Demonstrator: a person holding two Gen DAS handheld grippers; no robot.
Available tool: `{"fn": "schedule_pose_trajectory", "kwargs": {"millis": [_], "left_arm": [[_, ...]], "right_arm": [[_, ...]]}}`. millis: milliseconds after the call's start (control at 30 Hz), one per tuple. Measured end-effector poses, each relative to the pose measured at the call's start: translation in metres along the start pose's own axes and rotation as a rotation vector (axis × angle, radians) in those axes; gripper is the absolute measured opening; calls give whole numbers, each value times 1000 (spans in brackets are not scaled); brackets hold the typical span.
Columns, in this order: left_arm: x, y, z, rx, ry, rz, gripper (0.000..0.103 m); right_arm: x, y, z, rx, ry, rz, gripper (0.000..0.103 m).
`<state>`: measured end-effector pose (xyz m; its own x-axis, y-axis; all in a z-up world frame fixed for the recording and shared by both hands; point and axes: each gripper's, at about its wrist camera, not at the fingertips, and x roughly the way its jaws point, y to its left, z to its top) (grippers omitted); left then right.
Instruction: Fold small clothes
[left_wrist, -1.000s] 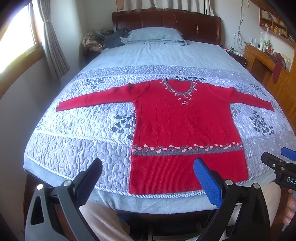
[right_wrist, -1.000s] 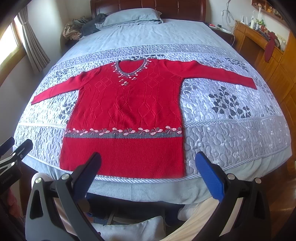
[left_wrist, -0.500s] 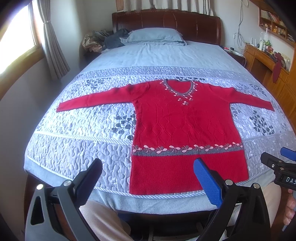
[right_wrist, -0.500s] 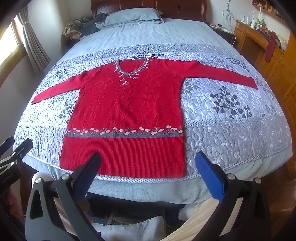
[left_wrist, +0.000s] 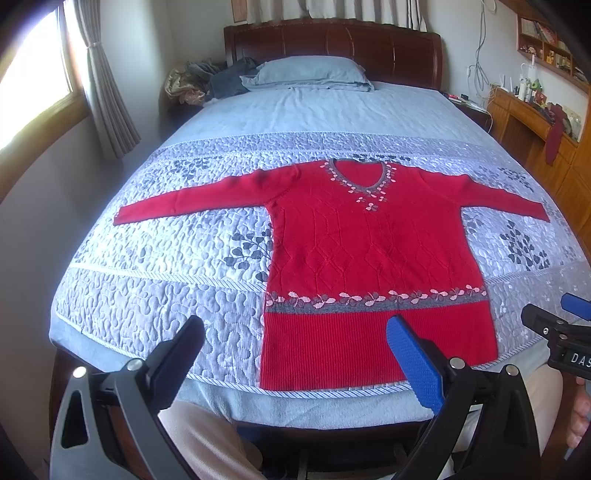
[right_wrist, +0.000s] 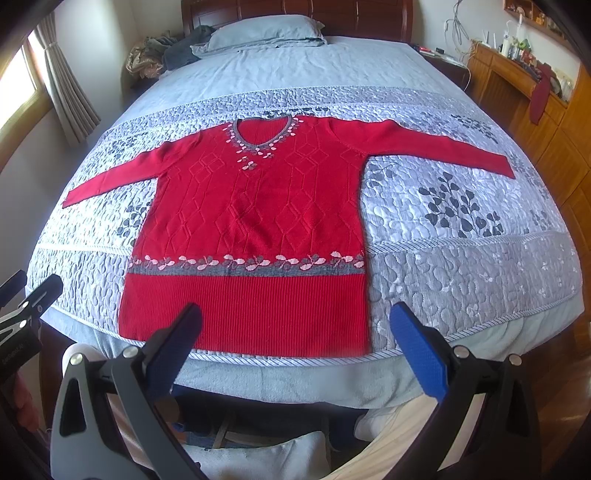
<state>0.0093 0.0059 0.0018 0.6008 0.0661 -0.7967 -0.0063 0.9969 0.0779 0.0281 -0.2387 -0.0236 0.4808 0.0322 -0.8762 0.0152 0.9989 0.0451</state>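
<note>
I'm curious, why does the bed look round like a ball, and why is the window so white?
In both wrist views the fisheye lens bends the bed into a dome; in the left wrist view daylight overexposes the window, while the red sweater stays sharp.

Shelf clutter (left_wrist: 532, 86) too small to identify; right hand-held gripper (left_wrist: 565, 332) cut off at left-wrist frame edge, finger spread there unreadable

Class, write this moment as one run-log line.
red sweater: flat on quilt, sleeves spread, unfolded | left gripper: open, empty | right gripper: open, empty
</note>
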Motion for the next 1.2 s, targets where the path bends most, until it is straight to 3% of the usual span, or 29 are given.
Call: {"fn": "schedule_pose_trajectory", "kwargs": {"millis": [1200], "left_arm": [[10,1,5,3,15,9,99]], "right_arm": [[13,-7,3,19,19,16,100]]}}
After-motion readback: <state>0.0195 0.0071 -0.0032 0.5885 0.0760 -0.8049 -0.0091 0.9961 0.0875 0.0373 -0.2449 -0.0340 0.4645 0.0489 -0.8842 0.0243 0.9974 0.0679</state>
